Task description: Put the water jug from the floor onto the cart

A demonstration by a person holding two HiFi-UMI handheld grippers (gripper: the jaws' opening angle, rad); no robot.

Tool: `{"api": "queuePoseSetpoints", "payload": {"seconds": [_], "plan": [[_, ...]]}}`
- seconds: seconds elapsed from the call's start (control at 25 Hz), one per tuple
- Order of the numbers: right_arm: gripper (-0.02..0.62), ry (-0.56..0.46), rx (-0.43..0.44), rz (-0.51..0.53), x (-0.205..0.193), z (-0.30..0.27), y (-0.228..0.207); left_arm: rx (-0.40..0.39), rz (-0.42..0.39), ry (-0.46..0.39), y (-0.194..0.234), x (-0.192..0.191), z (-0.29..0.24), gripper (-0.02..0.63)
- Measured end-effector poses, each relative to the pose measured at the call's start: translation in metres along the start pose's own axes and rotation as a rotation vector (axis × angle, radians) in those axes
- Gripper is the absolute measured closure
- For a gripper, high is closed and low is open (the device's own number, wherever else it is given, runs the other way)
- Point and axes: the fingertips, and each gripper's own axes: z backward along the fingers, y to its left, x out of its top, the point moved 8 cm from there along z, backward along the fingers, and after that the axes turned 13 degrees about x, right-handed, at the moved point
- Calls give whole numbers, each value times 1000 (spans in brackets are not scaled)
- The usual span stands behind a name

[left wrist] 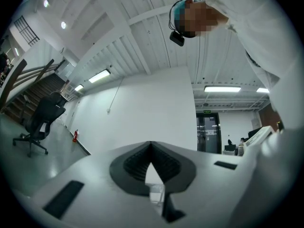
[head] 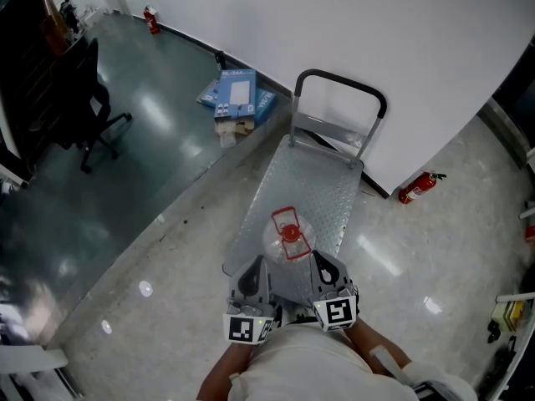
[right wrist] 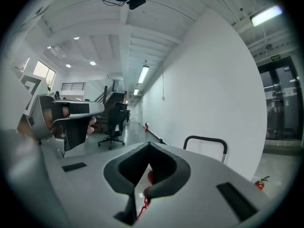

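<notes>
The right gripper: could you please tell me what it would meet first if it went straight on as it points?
Probably the red handle of the water jug, which shows right at the shut tongs of the right gripper; contact is unclear. Behind it stands the cart's push bar.

You see only the water jug's (head: 284,239) top over the cart (head: 316,184), whose near end is hidden

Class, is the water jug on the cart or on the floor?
On the cart. In the head view the water jug, red cap up, stands upright on the near end of the cart's metal deck.
</notes>
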Motion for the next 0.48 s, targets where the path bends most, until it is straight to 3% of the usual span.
{"api": "queuePoseSetpoints", "payload": {"seconds": [0.48], "plan": [[584, -23, 21, 11, 3, 3, 1, 14, -12, -13, -3, 3, 9, 603]]}}
